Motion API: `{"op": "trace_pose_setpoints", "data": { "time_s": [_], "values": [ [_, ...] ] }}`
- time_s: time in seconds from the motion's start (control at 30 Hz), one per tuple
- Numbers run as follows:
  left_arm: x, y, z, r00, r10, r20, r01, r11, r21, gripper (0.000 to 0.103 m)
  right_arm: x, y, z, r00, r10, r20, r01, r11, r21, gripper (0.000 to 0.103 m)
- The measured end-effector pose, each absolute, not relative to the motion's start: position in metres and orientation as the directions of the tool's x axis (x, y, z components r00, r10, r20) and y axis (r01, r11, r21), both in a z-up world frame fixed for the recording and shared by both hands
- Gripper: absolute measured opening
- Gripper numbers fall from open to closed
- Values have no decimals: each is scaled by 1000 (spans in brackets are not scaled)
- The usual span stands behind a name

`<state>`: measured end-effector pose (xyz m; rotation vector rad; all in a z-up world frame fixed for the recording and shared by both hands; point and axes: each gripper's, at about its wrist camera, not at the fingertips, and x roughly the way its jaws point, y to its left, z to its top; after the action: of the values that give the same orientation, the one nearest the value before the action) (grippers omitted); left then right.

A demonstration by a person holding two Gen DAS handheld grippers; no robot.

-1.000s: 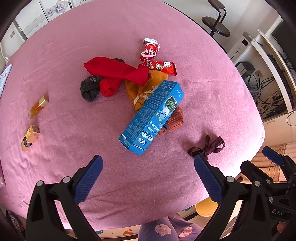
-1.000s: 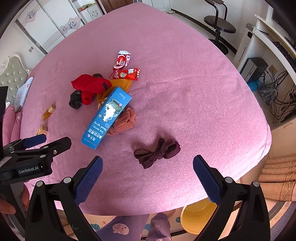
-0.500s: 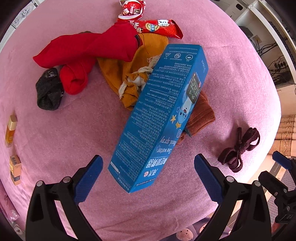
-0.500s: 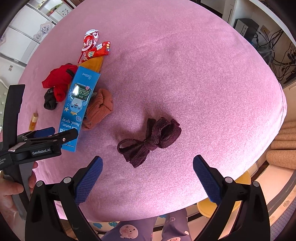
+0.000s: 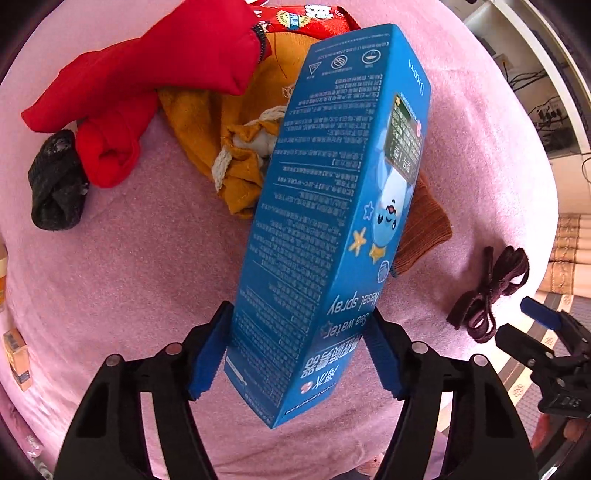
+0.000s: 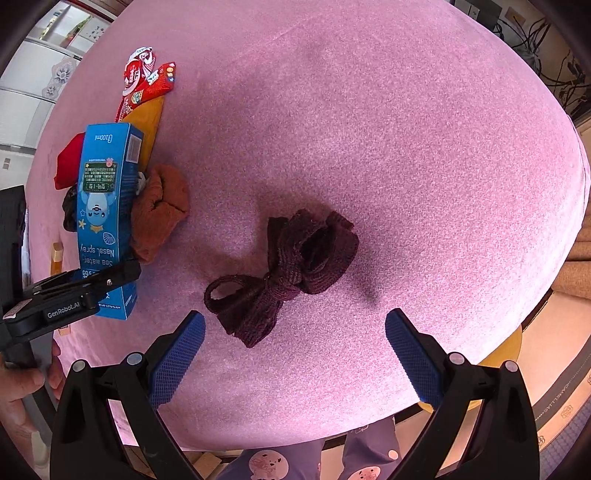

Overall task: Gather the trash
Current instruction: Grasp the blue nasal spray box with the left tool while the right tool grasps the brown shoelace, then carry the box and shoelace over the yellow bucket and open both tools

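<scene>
A long blue nasal spray box lies on the pink bed, leaning on a pile of clothes. My left gripper is shut on the box's near end, a blue pad on each side. The box also shows in the right wrist view, with the left gripper clamped on it. Red snack wrappers lie at the far side of the pile; one shows in the left wrist view. My right gripper is open and empty, just short of a dark maroon knotted sock.
Red, mustard, brown and black clothes lie around the box. The maroon sock is at the bed's right edge. A small yellow box is at the left. A yellow bin stands below the bed edge.
My left gripper moved forward onto the blue box and closed on its near end. My right gripper moved closer to the maroon sock and stayed open.
</scene>
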<state>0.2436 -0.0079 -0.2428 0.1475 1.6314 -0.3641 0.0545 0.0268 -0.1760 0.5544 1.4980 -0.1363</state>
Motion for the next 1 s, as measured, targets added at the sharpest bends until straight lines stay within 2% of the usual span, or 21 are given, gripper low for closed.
{"op": "trace_pose_setpoints", "data": {
  "time_s": [0.3, 0.37, 0.4, 0.47, 0.53, 0.57, 0.6, 0.7, 1.0],
  "values": [
    [234, 14, -223, -60, -256, -965, 242, 934, -262, 66, 64, 24, -198, 80, 259, -963, 545, 797, 260, 95],
    [227, 20, -218, -51, -268, -962, 228, 935, -273, 65, 67, 24, -196, 80, 239, -968, 552, 797, 243, 90],
    [230, 24, -212, -50, -270, -962, 222, 936, -274, 65, 69, 25, -195, 71, 218, -973, 548, 807, 220, 81],
    [223, 34, -208, -50, -282, -958, 207, 936, -286, 65, 71, 27, -193, 57, 181, -982, 535, 825, 183, 69],
    [218, 40, -205, -43, -289, -956, 195, 936, -292, 64, 67, 26, -189, 78, 186, -979, 517, 833, 199, 53],
    [215, 41, -203, -44, -290, -956, 190, 937, -293, 64, 65, 25, -187, 96, 210, -973, 500, 835, 229, 34],
    [216, 42, -202, -39, -291, -956, 184, 938, -293, 64, 65, 25, -185, 111, 242, -964, 487, 833, 265, 24],
    [218, 35, -198, -26, -323, -946, 154, 934, -323, 63, 67, 27, -175, 120, 237, -964, 451, 852, 265, 21],
    [209, 41, -162, 25, -436, -900, 92, 897, -432, 58, 49, 18, -140, 205, 286, -936, 407, 845, 348, 21]
  ]
}}
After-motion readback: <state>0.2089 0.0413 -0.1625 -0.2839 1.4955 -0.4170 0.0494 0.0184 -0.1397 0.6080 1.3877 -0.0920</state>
